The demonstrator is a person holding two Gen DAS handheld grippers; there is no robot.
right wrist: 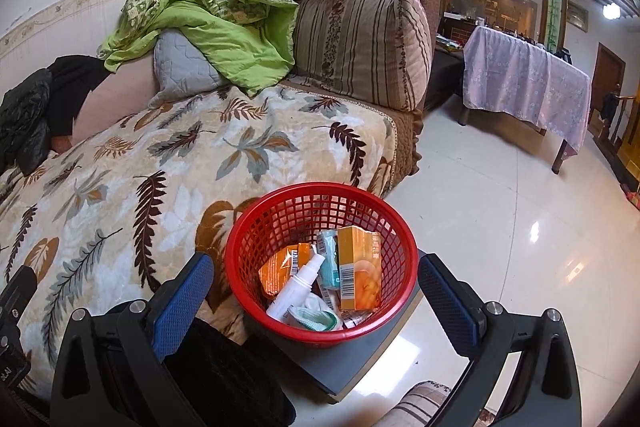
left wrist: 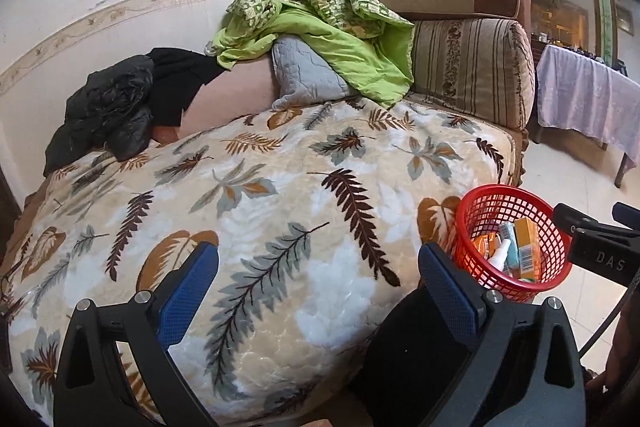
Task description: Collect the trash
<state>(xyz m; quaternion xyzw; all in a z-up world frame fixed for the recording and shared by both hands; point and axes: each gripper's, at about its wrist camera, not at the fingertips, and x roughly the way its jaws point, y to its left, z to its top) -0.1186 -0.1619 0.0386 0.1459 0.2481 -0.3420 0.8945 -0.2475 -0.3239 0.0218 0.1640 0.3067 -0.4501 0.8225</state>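
While both grippers hang with fingers spread wide and nothing between them, the red basket [right wrist: 320, 263] sits straight ahead of the right gripper [right wrist: 316, 291], framed between its two blue pads [right wrist: 182, 301] and just past them. From the left gripper [left wrist: 318, 281] the same basket lies off beyond its right finger, so the right hand looks nearer. The basket stands upright on a dark flat board beside the leaf-patterned blanket [left wrist: 240, 195]. Inside lie an orange box [right wrist: 358, 273] standing on end, a white spray bottle [right wrist: 298, 287] slanting toward the fingers, a teal packet [right wrist: 330, 259], an orange wrapper [right wrist: 280, 267] and crumpled pale paper. No loose trash shows on the blanket ahead of the left fingers.
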